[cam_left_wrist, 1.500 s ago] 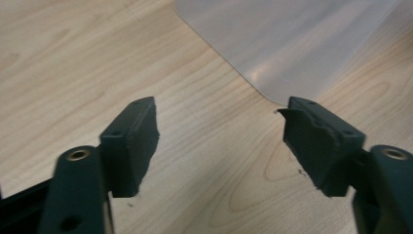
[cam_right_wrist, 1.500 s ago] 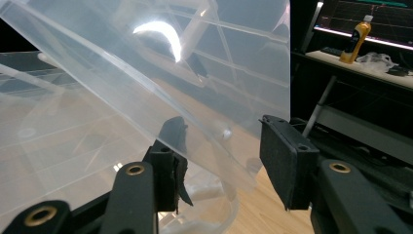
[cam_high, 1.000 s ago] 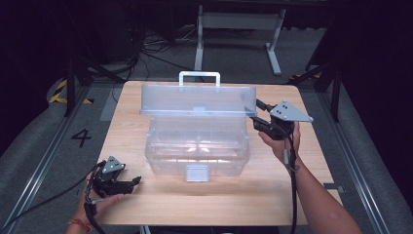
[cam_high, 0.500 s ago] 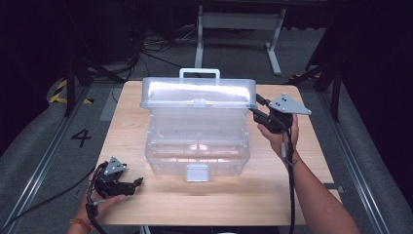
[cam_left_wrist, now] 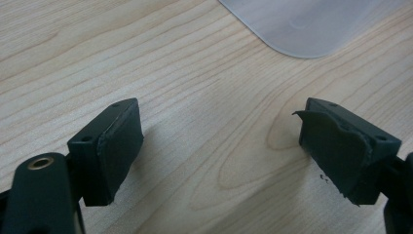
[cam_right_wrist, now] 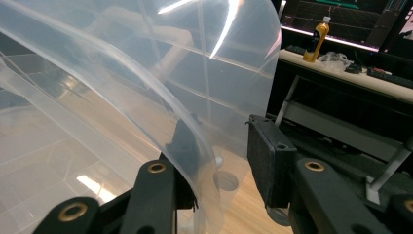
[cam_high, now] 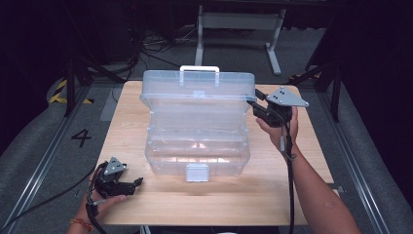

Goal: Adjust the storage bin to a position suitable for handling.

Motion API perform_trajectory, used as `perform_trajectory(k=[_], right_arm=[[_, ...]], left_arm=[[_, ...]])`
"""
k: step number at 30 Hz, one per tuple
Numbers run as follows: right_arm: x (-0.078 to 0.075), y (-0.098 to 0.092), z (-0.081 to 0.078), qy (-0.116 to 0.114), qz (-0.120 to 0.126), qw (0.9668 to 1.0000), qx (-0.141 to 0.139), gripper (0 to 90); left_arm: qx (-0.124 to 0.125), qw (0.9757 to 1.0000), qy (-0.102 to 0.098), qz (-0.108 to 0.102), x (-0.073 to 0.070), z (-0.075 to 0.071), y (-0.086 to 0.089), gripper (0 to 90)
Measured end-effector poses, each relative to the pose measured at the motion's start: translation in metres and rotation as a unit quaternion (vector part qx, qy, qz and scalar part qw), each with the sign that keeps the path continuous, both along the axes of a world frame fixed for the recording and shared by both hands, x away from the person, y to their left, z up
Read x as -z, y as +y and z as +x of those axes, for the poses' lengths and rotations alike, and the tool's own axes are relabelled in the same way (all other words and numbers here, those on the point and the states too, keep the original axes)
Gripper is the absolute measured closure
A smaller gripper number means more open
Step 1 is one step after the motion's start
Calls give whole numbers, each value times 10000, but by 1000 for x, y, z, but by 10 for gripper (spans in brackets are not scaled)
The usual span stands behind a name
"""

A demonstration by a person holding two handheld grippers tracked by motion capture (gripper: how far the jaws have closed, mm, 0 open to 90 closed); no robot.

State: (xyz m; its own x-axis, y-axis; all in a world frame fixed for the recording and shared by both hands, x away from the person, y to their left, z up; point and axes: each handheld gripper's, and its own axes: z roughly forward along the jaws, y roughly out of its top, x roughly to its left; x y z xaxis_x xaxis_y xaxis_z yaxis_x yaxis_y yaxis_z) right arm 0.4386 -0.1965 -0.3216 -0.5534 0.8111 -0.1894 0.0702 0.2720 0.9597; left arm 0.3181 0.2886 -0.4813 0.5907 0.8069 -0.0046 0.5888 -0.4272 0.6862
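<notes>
A clear plastic storage box [cam_high: 197,146] stands mid-table, its white latch [cam_high: 197,171] facing the front edge. The hinged lid [cam_high: 197,95], with a white handle [cam_high: 198,70], is swung up to nearly upright at the back. My right gripper [cam_high: 254,100] is at the lid's right end; its jaws have just been closing and are shut on the lid's rim. In the right gripper view one jaw lies behind the translucent lid wall [cam_right_wrist: 146,97] and the other outside it, around my right gripper [cam_right_wrist: 221,126]. My left gripper [cam_high: 132,184] rests open on the table's front left, nothing between its jaws [cam_left_wrist: 219,141].
The wooden table [cam_high: 272,195] has bare room in front of and beside the box. A corner of the box [cam_left_wrist: 302,24] lies ahead of the left jaws. A metal stand [cam_high: 238,22] and cables are on the floor behind. A yellow bottle [cam_right_wrist: 319,39] stands on a far desk.
The lid has swung up from a low tilt to almost upright, and the right gripper has gone up and back a little with it. The left gripper has stayed put.
</notes>
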Motion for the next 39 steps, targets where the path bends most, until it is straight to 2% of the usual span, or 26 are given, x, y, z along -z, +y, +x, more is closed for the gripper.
perform_trajectory(k=[4,16,22,39], right_arm=[[-3,-1,7,147,138,9998,-5,663],[-6,-1,20,295,346,9990,29,676],[-7,-1,24,217,306,9993,58,681],[-10,-2,33,402,417,9983,47,689]], left_arm=[[1,10000,2,0,0,0,0,165],[7,10000,11,5,0,-1,1,166],[2,10000,14,-5,0,-1,1,166],[2,10000,9,6,0,-1,0,165]])
